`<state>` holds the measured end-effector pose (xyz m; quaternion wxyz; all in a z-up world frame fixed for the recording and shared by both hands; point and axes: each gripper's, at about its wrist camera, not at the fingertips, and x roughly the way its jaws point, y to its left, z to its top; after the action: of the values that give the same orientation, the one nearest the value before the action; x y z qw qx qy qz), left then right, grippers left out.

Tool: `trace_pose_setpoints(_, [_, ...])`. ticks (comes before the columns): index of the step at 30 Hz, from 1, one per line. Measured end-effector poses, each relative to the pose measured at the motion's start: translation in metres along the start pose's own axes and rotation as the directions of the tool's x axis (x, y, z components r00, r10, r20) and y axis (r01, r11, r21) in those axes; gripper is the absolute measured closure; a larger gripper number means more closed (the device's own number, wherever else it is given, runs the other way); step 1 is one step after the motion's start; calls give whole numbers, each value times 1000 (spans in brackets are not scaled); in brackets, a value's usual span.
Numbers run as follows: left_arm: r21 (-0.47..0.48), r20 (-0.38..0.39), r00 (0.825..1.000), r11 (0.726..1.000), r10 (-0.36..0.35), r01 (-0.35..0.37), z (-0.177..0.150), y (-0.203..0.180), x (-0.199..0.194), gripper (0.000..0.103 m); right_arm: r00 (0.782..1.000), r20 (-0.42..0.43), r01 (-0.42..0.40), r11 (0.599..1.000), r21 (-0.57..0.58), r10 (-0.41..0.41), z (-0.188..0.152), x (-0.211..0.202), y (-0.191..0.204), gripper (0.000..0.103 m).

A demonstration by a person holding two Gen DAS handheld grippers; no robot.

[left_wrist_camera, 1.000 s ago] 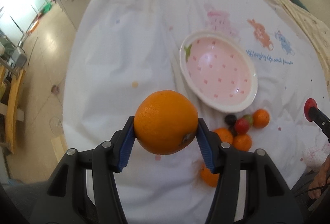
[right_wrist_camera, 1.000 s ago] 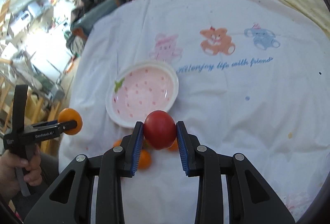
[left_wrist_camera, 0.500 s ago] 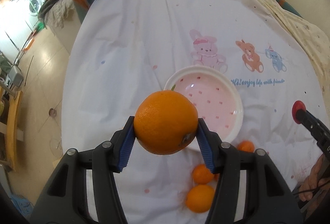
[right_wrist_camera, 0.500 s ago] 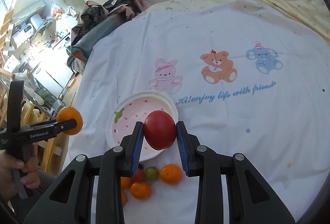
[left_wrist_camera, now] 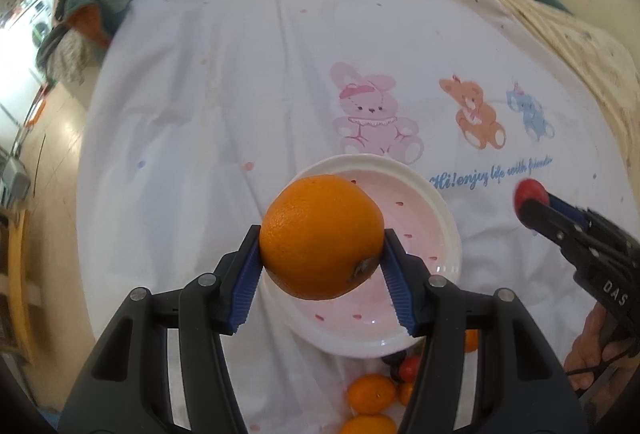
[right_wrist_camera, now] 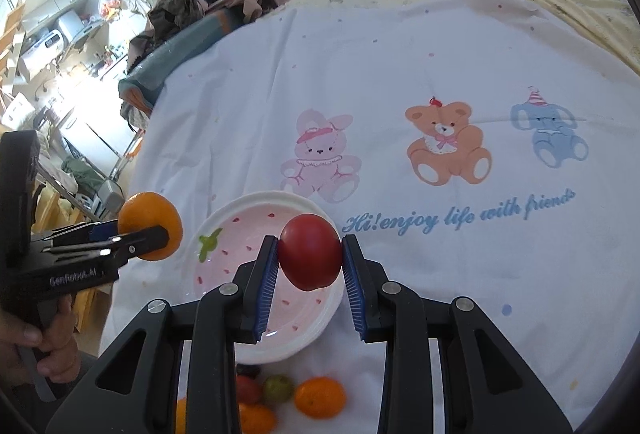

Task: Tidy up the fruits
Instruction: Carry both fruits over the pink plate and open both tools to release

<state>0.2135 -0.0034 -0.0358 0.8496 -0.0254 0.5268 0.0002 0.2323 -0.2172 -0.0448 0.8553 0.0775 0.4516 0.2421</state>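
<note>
My left gripper (left_wrist_camera: 322,270) is shut on a large orange (left_wrist_camera: 322,236) and holds it in the air over the near left part of the pink strawberry plate (left_wrist_camera: 436,226). My right gripper (right_wrist_camera: 310,266) is shut on a red tomato (right_wrist_camera: 311,251) above the same plate (right_wrist_camera: 240,234), which holds no fruit. The left gripper and its orange (right_wrist_camera: 151,220) also show at the left of the right wrist view. The right gripper with the tomato (left_wrist_camera: 530,193) shows at the right of the left wrist view.
Several small oranges and tomatoes (right_wrist_camera: 304,396) lie on the white cartoon-print cloth (right_wrist_camera: 400,66) in front of the plate; they also show in the left wrist view (left_wrist_camera: 370,392). A pile of clothes (right_wrist_camera: 208,14) lies at the far left edge. The floor drops off on the left.
Both grippers have risen and moved over the plate, each still holding its fruit. The loose fruits have slid toward the bottom of both views.
</note>
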Motion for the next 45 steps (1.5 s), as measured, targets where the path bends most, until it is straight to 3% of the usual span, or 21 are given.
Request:
trace_pose_setpoints(7, [9,-40,998,998,-56,57,3,0,38,50,996,-83,-16,1000,18,18,1,42,-7,69])
trace_pose_setpoints(21, [62,-109,993,997,-49,56,-10,-4,70,49,975,-220,-24,1000,13,26,-13,91,-5,69])
trace_pose_setpoints(25, [53,-127,991,998,-35,42,-10,-2,81,48,977,-213,7,1000,8,-5,-16,93,-6,69])
trace_pose_setpoints(36, [54,-126,992,998,-15,22,-8,0,88,46,974,-225,-3,1000,15,6,-18,96,-6,68])
trace_pose_setpoints(38, [55,-120,993,998,-1,8,-7,0,87,39,975,-223,-3,1000,15,6,-18,96,-5,68])
trace_pose_setpoints(40, [52,-91,996,999,12,-8,-5,1,83,14,977,-215,-2,1000,10,4,-18,96,-5,68])
trace_pose_setpoints(42, [50,-76,997,999,17,-13,-3,2,81,5,977,-213,-4,1000,12,6,-19,95,-5,68])
trace_pose_setpoints(44, [41,-87,996,999,-3,7,-2,3,81,5,977,-210,-20,999,39,28,-18,93,-8,65])
trace_pose_setpoints(45, [39,-86,996,999,-10,13,-2,3,80,5,978,-205,-31,998,63,43,-16,92,-11,56])
